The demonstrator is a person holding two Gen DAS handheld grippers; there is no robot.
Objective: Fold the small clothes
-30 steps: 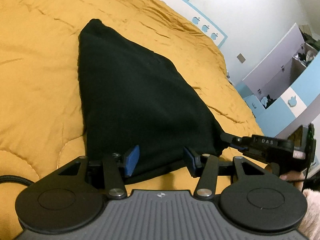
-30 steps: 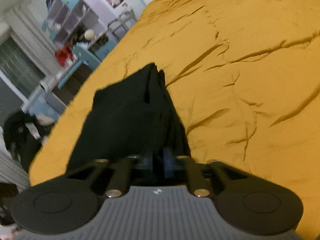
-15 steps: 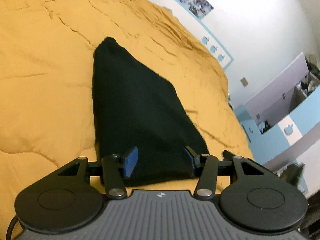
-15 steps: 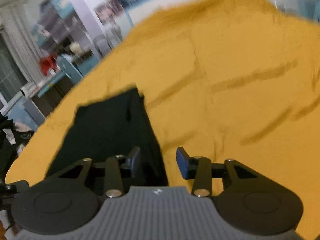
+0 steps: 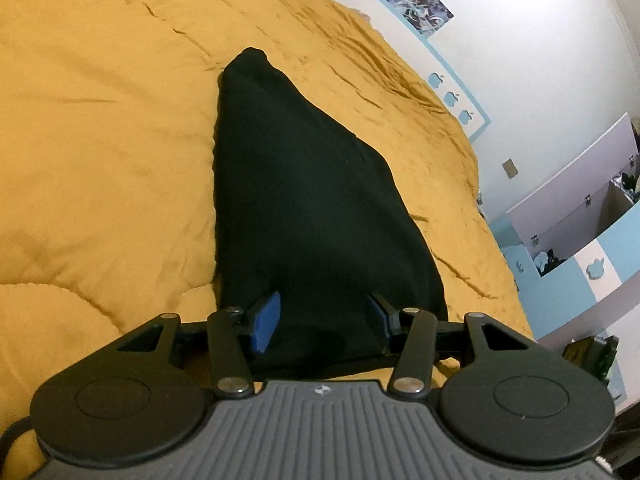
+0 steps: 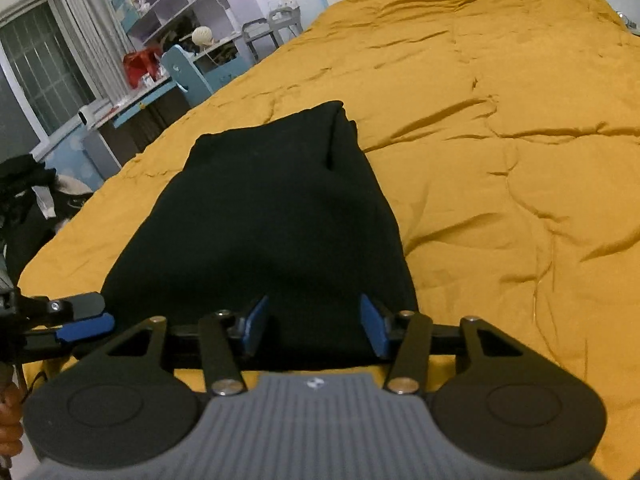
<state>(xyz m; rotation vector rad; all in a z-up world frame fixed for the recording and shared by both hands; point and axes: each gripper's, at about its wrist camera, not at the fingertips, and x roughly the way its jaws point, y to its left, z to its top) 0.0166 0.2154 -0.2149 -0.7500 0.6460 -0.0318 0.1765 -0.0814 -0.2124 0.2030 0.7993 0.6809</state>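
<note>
So there's a black garment lying folded flat on a bed with a mustard yellow quilt, and it's sitting closer to the near edge of the bed than the middle. Both grippers are hanging right over its near hem. The left gripper is hovering with its jaws spread wide, blue pads showing on either side of the cloth and nothing pinched between them. Same deal with the right gripper, jaws released and sitting apart over the hem, not gripping anything. In the right wrist view the left gripper's fingertip is poking in at the left edge, just beside the garment's corner. The garment is tapering to a bunched point at its far end in the left view. Off past the bed there's a shelf unit and a blue chair by the window.
</note>
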